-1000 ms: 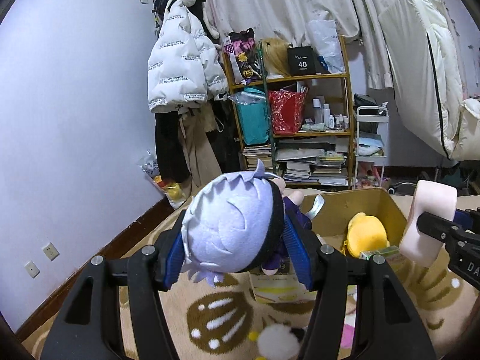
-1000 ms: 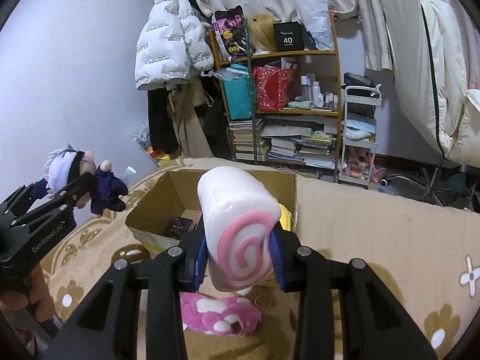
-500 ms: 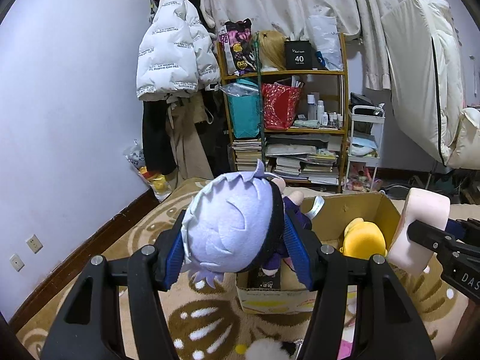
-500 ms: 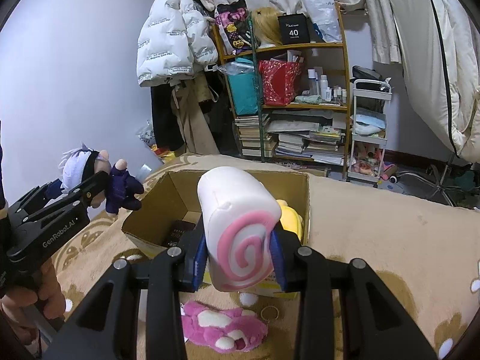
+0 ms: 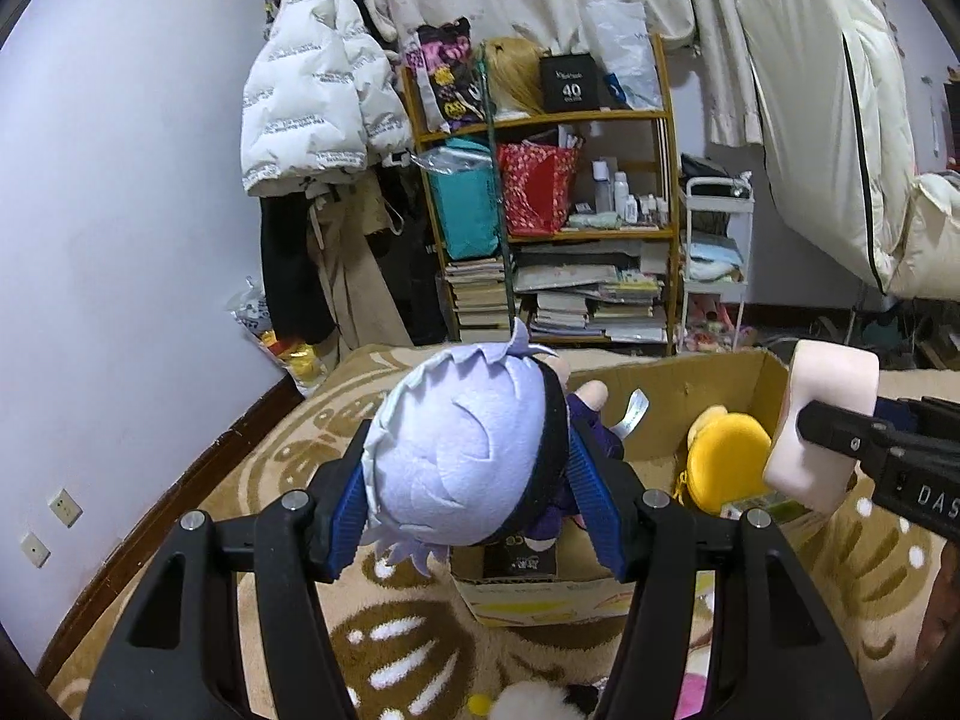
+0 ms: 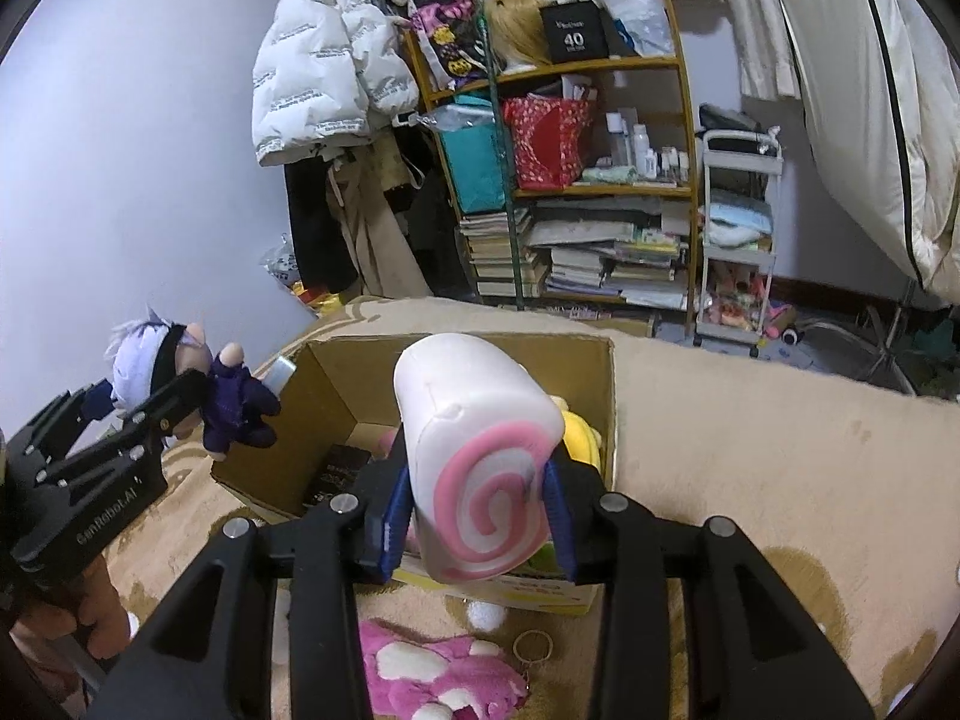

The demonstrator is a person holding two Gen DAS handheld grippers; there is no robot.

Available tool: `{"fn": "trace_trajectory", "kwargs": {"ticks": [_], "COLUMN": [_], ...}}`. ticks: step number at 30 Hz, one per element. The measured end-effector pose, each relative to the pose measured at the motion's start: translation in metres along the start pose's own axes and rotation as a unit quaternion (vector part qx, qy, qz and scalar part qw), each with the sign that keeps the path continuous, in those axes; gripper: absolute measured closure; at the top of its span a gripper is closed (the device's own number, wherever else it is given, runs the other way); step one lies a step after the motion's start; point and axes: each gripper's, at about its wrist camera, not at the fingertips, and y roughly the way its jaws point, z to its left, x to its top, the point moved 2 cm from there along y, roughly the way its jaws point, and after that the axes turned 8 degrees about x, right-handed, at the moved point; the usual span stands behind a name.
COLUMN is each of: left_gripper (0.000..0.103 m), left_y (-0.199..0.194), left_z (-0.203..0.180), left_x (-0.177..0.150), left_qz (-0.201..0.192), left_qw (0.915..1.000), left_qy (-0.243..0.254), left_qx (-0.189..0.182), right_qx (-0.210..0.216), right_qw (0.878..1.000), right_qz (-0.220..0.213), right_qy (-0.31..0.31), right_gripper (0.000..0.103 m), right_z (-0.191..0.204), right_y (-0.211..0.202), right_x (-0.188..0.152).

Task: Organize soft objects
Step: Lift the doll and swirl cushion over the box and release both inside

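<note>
We hold two soft toys up by the cardboard box (image 6: pixel 600 384) so they can drop in. Our left gripper (image 5: pixel 474 480) squeezes the white-haired doll (image 5: pixel 468 450). Our right gripper (image 6: pixel 480 510) squeezes the swirl roll plush (image 6: pixel 480 456) over the box.

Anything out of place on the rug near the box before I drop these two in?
Yes. A pink plush still lies on the rug in front of the cardboard box, with a white pom-pom and a metal ring beside it. Nothing looks damaged.
</note>
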Motion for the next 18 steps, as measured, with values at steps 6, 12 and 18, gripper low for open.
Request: {"fn": "trace_trajectory", "kwargs": {"ticks": [6, 12, 18], "left_gripper": [0.043, 0.041, 0.028], "left_y": [0.01, 0.021, 0.026], "left_z": [-0.007, -0.013, -0.014], "left_x": [-0.004, -0.009, -0.014], "left_qz": [0.013, 0.033, 0.047], "left_qw": [0.9999, 0.9993, 0.9987], "left_qy": [0.009, 0.015, 0.019], "left_qx": [-0.006, -0.01, -0.006], "right_qx": [0.005, 0.007, 0.007], "right_qw": [1.0, 1.0, 0.999], "right_qz": [0.007, 0.01, 0.019], "right_qy": [0.018, 0.021, 0.026], "right_gripper": [0.06, 0.057, 0.053], "right_z": [-0.011, -0.011, -0.01], "right_y": [0.007, 0.008, 0.01], "right_x": [-0.003, -0.003, -0.007]}}
